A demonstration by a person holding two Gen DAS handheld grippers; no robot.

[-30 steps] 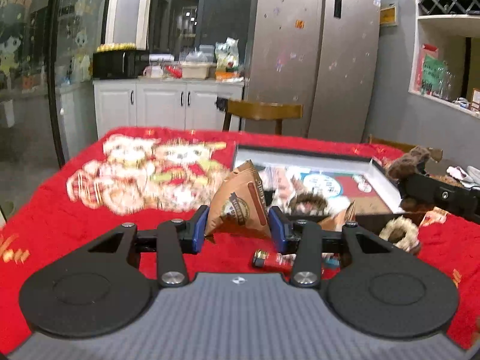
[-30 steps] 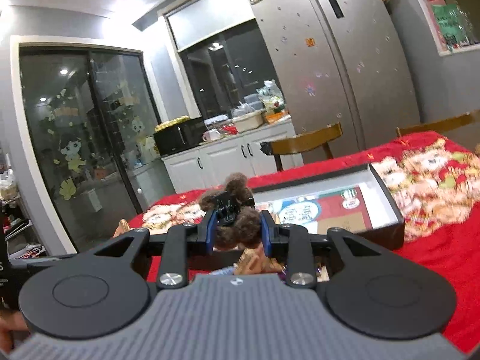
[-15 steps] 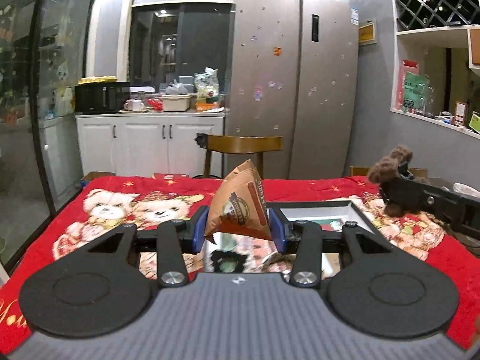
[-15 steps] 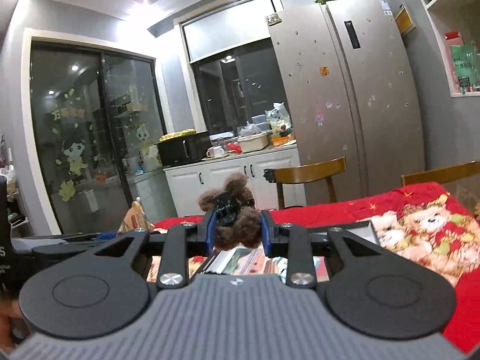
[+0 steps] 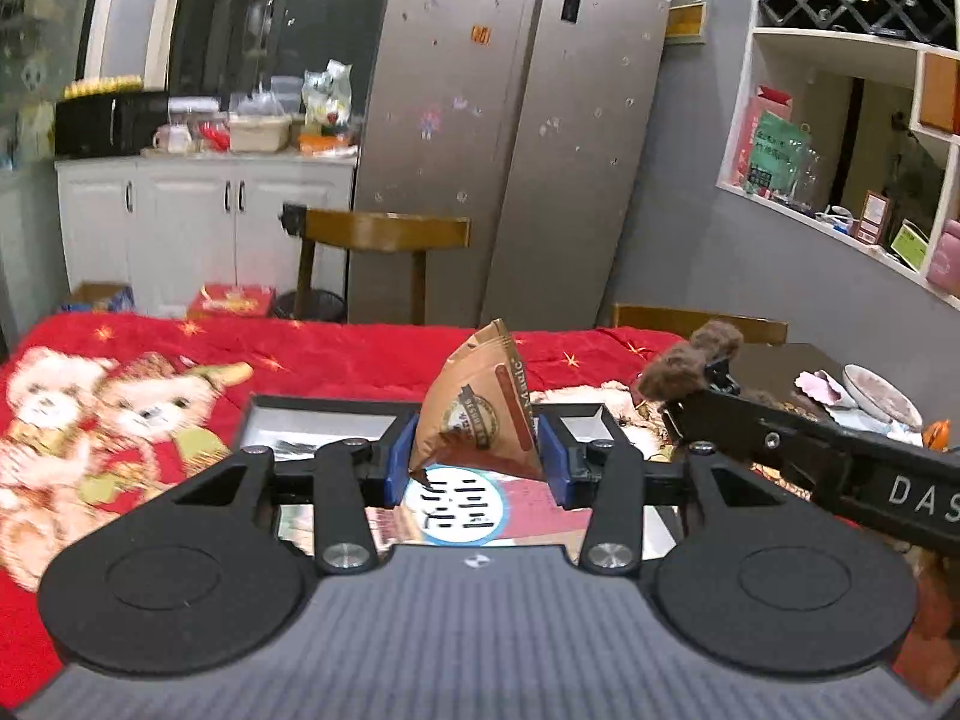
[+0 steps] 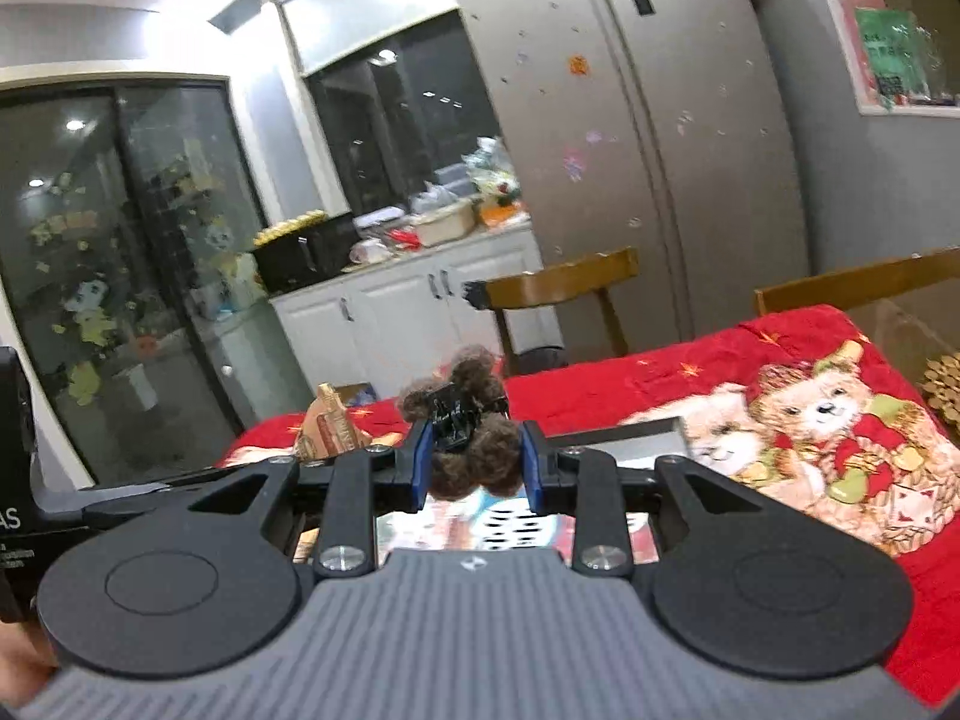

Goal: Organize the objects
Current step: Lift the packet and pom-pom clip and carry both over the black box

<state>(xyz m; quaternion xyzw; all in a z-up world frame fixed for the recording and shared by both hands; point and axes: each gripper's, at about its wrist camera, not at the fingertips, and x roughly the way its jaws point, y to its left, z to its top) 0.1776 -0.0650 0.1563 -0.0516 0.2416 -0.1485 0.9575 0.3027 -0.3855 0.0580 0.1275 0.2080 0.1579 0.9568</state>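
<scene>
My left gripper (image 5: 477, 461) is shut on a brown triangular snack packet (image 5: 477, 414), held upright above a shallow black-rimmed box (image 5: 324, 405) with a printed picture inside. My right gripper (image 6: 476, 468) is shut on a fluffy brown hair claw clip (image 6: 474, 438), also over that box (image 6: 624, 438). In the left wrist view the right gripper (image 5: 678, 381) reaches in from the right with the furry clip (image 5: 690, 360) at its tip. In the right wrist view the snack packet (image 6: 330, 429) shows at the left, by the left tool.
A red bear-print cloth (image 5: 138, 384) covers the table. Wooden chairs (image 5: 384, 240) stand behind it, then a steel fridge (image 5: 522, 120) and white cabinets (image 5: 198, 228). A bowl and clutter (image 5: 876, 402) sit at the table's right end. A person's hand (image 6: 18, 666) shows at the lower left.
Both grippers have risen and come over the box, each keeping its grip. The loose items seen on the cloth a second ago have dropped out of view.
</scene>
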